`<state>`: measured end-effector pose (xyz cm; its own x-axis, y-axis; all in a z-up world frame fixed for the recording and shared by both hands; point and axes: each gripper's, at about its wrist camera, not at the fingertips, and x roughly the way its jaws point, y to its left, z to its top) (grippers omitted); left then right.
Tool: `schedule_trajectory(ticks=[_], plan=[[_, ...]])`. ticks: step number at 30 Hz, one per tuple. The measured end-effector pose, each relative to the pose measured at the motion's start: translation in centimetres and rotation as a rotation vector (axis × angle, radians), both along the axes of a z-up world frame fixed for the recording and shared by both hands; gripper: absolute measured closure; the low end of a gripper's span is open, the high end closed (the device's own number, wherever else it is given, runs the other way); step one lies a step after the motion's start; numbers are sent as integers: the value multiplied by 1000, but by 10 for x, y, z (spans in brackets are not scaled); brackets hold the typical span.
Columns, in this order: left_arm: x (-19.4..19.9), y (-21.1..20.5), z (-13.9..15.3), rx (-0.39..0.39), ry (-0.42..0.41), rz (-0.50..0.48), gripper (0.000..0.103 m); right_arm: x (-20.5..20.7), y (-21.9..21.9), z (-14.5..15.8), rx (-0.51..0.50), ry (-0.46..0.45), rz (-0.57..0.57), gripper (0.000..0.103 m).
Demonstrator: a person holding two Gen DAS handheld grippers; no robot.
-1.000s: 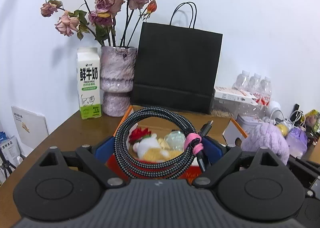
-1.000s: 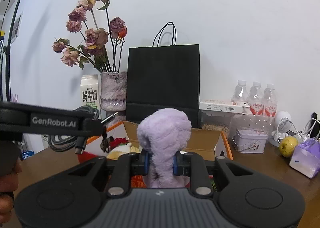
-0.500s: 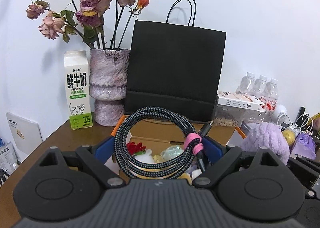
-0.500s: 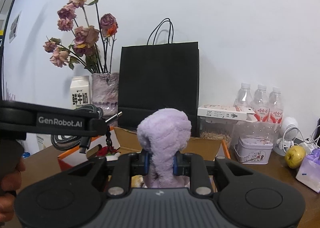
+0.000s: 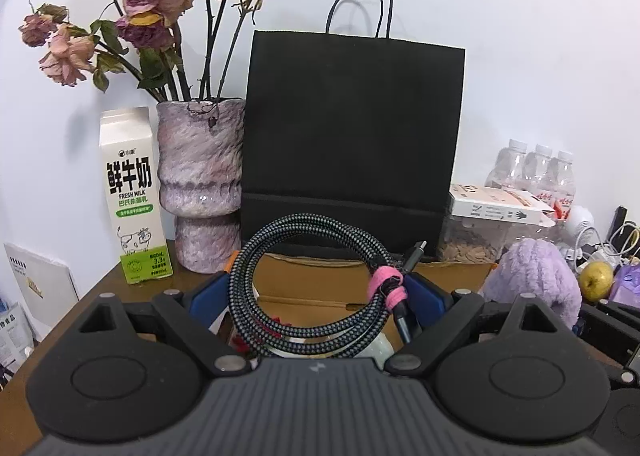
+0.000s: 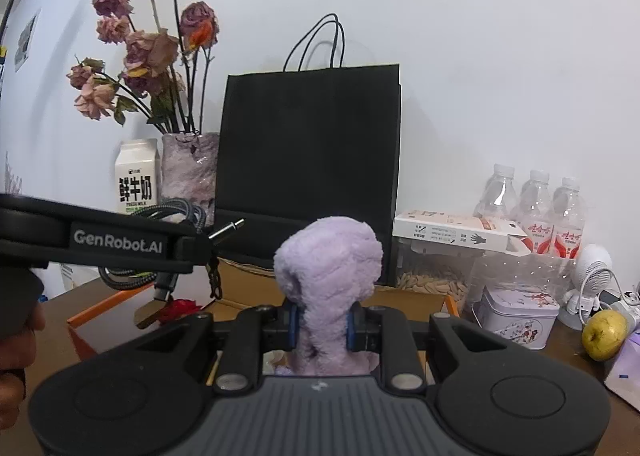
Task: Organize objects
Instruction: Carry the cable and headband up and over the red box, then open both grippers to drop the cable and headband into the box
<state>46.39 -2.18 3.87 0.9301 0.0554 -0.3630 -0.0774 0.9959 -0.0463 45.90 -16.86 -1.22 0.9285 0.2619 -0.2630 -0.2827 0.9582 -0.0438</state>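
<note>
My left gripper [image 5: 318, 292] is shut on a coiled braided cable [image 5: 256, 276] bound with a pink strap [image 5: 386, 283], held above an open cardboard box [image 5: 320, 284] with orange edges. My right gripper [image 6: 322, 322] is shut on a fluffy purple plush toy [image 6: 330, 268], held over the same box [image 6: 248, 284]. The plush also shows at the right of the left wrist view [image 5: 536, 276]. The left gripper and cable show at the left of the right wrist view [image 6: 120, 242]. A red flower [image 6: 178, 308] lies in the box.
A black paper bag [image 5: 352, 144] stands behind the box. A vase of dried roses [image 5: 200, 184] and a milk carton [image 5: 134, 196] stand left. Water bottles [image 6: 532, 212], a seed container [image 6: 432, 276], a tin [image 6: 516, 314], a small fan [image 6: 592, 280] and a yellow-green fruit [image 6: 604, 334] stand right.
Both grippers have moved forward over the box toward the black bag, still holding the cable and the plush. The box contents have slid lower in the views.
</note>
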Motion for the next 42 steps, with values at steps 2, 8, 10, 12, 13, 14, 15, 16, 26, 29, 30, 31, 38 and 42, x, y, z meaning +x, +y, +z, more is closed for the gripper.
schedule_trajectory(ticks=[2,8,10,12,13,14,15,16,26,29,30,31,38,42], plan=[[7,1,-1,9,-3,-1,9,6,1,-1,-4,5,-1,83],[20,2,-5,25,-3,-5,9,20,2,-4,-14,26,-3,83],[23,4,-7,23,-2,-7,9,23,3,-5,-19,31,-3,83],[25,5,-8,23,0,-5,8,27,3,-6,-22,42,-1,80],[26,6,-8,18,2,-7,7,29,3,-7,-22,52,0,73],[27,7,-9,11,3,-5,6,30,2,-9,-19,64,0,68],[27,8,-9,8,-1,-1,3,31,2,-10,-17,71,-1,55],[26,9,-9,4,-10,2,0,31,2,-11,-15,74,-4,41],[28,16,-11,4,-2,12,0,30,-2,-10,-1,65,-36,0],[25,18,-11,2,-5,11,0,29,-2,-10,-5,69,-41,0],[24,18,-10,1,-6,9,0,29,-3,-9,-4,69,-43,0],[23,19,-9,0,-6,7,0,28,-3,-8,-2,69,-44,0],[3,26,-2,-20,-8,-8,0,12,-11,3,14,61,-48,0],[-19,29,2,-25,-6,-24,0,-7,-17,11,22,63,-40,0]])
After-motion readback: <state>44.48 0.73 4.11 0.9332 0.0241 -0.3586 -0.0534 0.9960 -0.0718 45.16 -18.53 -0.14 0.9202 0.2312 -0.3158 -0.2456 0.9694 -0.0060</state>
